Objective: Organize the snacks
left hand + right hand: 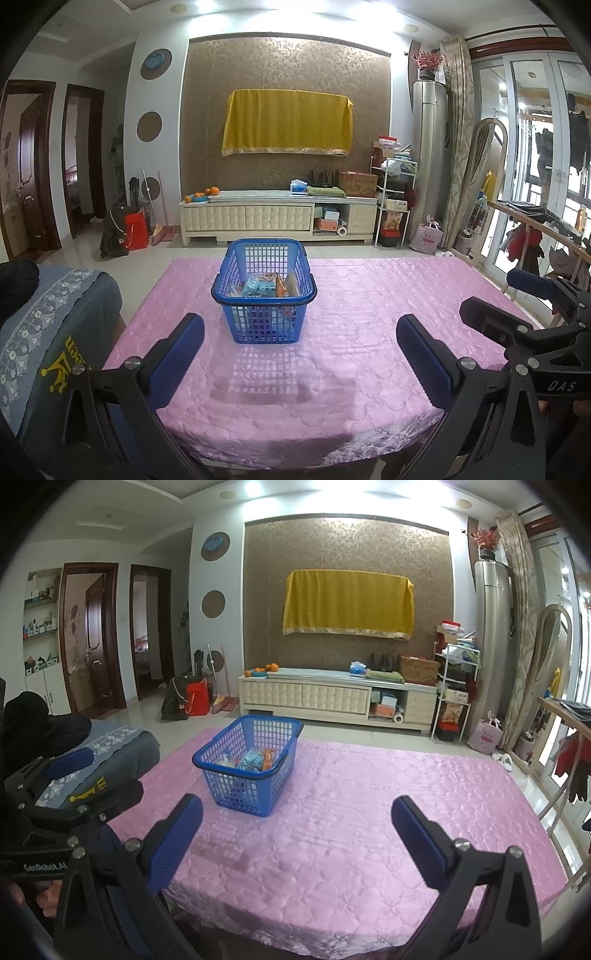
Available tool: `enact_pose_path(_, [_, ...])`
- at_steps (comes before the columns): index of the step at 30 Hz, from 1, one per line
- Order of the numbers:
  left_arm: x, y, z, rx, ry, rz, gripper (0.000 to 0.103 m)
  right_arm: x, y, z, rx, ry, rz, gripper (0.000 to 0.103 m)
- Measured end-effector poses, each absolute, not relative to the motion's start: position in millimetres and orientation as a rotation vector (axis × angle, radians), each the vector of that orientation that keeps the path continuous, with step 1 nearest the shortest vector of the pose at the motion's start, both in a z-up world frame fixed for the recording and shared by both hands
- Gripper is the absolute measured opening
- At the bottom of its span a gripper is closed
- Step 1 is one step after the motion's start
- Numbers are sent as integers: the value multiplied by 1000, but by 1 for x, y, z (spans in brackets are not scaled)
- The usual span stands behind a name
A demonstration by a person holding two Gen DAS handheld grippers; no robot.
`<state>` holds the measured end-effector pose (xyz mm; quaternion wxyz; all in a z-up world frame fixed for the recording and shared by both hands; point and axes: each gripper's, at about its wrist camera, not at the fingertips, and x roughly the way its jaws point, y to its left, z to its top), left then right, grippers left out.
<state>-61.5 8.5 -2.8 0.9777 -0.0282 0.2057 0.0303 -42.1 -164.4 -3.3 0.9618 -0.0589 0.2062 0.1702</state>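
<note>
We hold both grippers, left gripper (300, 356) and right gripper (296, 836), spread and empty; snacks (263, 285) sit gathered in the basket (263, 295), cloth (369, 314) bare, so sorting looks done.

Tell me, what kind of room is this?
Most likely a home living room: a low media cabinet beneath a yellow-draped screen, a tall standing air conditioner, and a pink-clothed table.

One blue basket (264, 291), two grippers, several snack packets (264, 286) inside
</note>
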Motion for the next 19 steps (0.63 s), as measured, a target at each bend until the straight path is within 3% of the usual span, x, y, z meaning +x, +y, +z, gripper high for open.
enact_pose_path(19, [-64,7,-2,-64,420,57,103,-42,-164,-4,-108,425,361,103])
